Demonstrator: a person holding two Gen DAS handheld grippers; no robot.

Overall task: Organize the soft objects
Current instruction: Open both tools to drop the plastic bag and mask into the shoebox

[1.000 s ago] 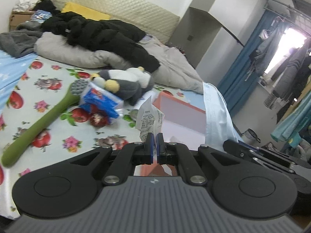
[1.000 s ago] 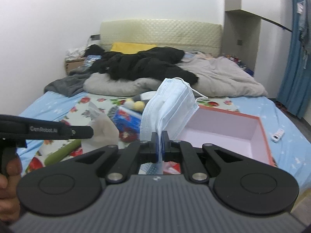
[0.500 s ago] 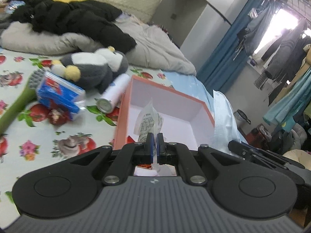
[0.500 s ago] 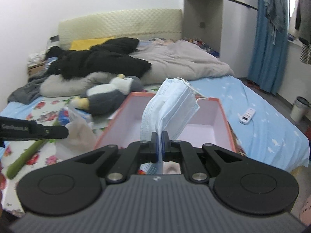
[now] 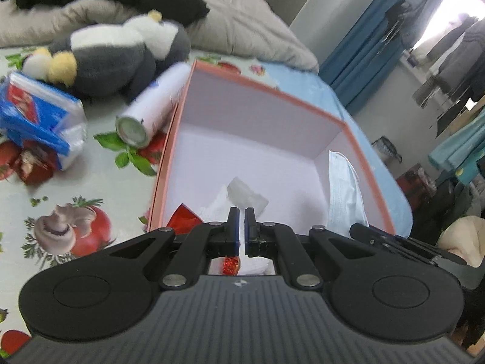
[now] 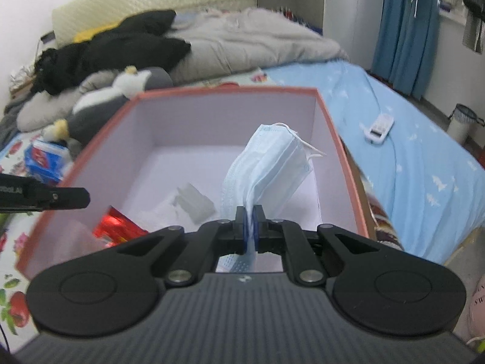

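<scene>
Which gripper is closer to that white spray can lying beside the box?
Left. The left gripper holds crumpled paper inside the box, towards the side where the can lies. The right gripper holds the mask towards the opposite wall.

Partial white lettering, perhaps "ROBOT.AI", on the left gripper's [image 6: 45, 198] black side

Soft daylight from a glaring window [image 5: 448, 9]; motion blur, fisheye-bent edges.

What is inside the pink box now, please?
Inside the pink box lie a red wrapper and white crumpled paper. A blue face mask, pinched by the right gripper, hangs in it. The gripper bodies hide the near floor.
</scene>
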